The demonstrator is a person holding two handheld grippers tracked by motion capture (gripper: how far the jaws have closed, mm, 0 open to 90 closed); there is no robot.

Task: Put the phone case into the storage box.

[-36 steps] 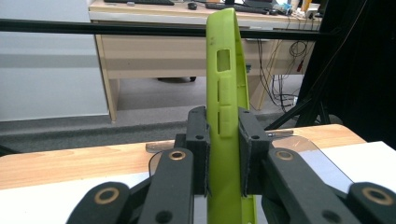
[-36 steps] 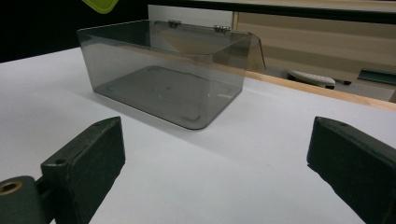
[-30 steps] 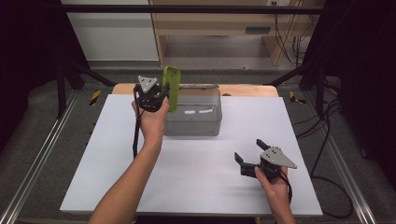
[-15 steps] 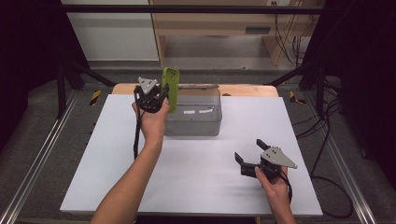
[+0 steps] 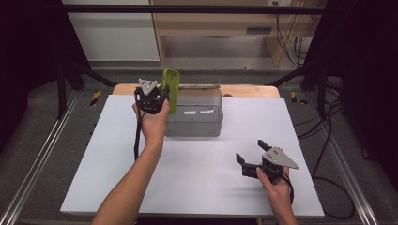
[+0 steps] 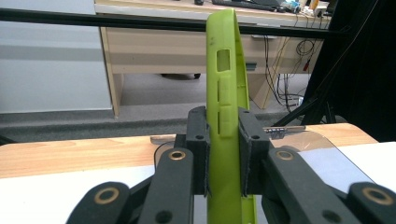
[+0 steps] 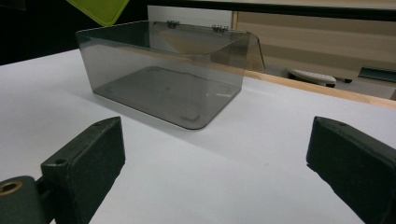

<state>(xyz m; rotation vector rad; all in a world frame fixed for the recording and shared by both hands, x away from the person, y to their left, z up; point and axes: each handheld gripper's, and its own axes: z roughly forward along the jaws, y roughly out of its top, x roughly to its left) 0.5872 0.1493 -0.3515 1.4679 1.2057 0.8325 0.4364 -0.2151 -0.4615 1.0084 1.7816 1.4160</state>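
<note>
A lime-green phone case (image 5: 171, 89) stands upright on its edge in my left gripper (image 5: 164, 97), held above the left end of a smoky clear plastic box (image 5: 195, 119). In the left gripper view the two pads press on the case (image 6: 226, 84) from both sides, so the left gripper (image 6: 224, 135) is shut on it. The box (image 7: 163, 79) has nothing inside, and its hinged lid is tilted back. My right gripper (image 5: 250, 151) rests near the table's front right, jaws wide apart. In its own view the right gripper (image 7: 215, 154) has nothing between its jaws and faces the box.
A white sheet (image 5: 197, 183) covers the table, with a wooden strip (image 5: 248, 90) along the far edge. Metal rails (image 5: 37, 159) run along both sides. Cables (image 5: 324, 140) trail at the right. A wooden desk (image 5: 211, 28) stands behind.
</note>
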